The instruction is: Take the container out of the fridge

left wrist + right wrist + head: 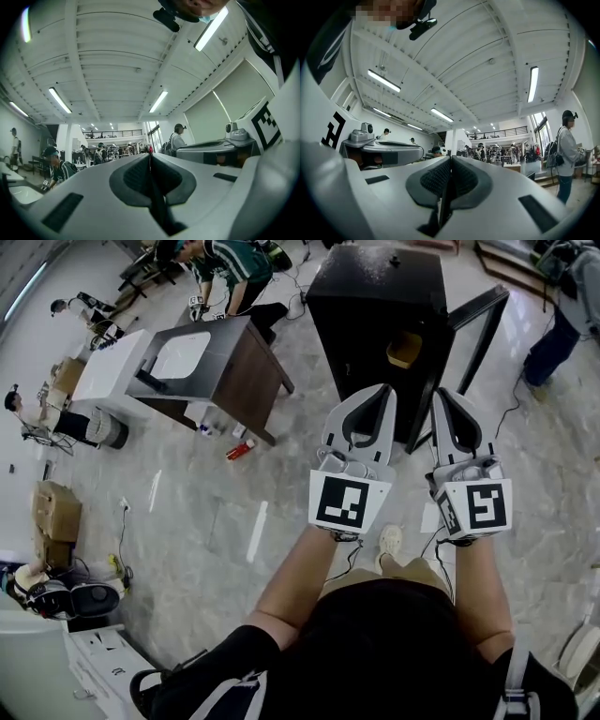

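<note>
step: approach fridge [375, 315], door [480, 322] open | container [405, 351]: yellow, inside fridge, well ahead | left gripper [378, 395] + right gripper [442, 399]: fingers [117, 187] clenched, empty | do: release fingers before reaching in, enter level, clear door edge

a brown table [248, 371] with a white panel on top stands on the grey marble floor [281, 521] at about 10 o'clock, and a red can [240, 449] lies near its foot. a person in a striped shirt [232, 259] bends over at 12 o'clock, and cardboard boxes [54, 512] sit at 9 o'clock.
</note>
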{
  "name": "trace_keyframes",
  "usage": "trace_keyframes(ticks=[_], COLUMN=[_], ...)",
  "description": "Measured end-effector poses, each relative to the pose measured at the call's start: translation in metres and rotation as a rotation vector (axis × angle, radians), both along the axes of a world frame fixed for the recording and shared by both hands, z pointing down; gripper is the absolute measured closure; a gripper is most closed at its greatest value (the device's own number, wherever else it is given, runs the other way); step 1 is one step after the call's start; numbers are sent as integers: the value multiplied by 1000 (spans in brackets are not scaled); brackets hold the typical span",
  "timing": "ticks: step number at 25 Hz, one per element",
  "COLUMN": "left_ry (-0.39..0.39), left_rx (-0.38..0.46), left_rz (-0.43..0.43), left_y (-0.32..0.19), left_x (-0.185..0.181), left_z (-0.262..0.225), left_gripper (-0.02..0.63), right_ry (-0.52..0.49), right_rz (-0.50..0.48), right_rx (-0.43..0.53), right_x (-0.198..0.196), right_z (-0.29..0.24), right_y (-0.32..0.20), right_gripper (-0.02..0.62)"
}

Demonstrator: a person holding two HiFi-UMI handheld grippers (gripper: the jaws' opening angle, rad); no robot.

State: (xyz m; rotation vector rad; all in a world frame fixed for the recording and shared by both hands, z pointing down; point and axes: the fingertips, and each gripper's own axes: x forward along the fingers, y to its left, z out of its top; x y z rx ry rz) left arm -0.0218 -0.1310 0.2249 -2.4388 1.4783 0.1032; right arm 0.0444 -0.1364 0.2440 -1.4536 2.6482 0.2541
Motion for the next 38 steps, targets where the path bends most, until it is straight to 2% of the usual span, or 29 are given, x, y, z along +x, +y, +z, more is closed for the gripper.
trace_keyframes(ticks=[5,12,17,20,24,28,31,38], left_ry=[-14,-12,35,15,35,44,64,-8], left_rx=[-8,-23,-106,-115,-57,-80,-62,-30], left_rz=[-26,-42,-25,-32,-15,-3,9,68], left_y=[-36,-62,-81,-87,-92,-100,-112,-144], left_x=[5,16,19,25,22,17,18,13], left_z=[7,10,16,13,8,15,11,21], left_gripper=[581,581,581,581,581,581,581,581], right_ry=[0,-25,-17,-22,-38,-18,-18,4], right_rz=[-20,-35,-39,-35,-22,-20,-13,1], right_rx=[-11,-26,-13,-12,-29,-26,-35,-30], right_x=[6,20,25,35,36,30,31,13], right_z=[7,11,7,4,9,11,11,20], right_y=[-38,-63,-78,-84,-91,-98,-108,-132], right_gripper=[560,560,560,560,560,560,560,560])
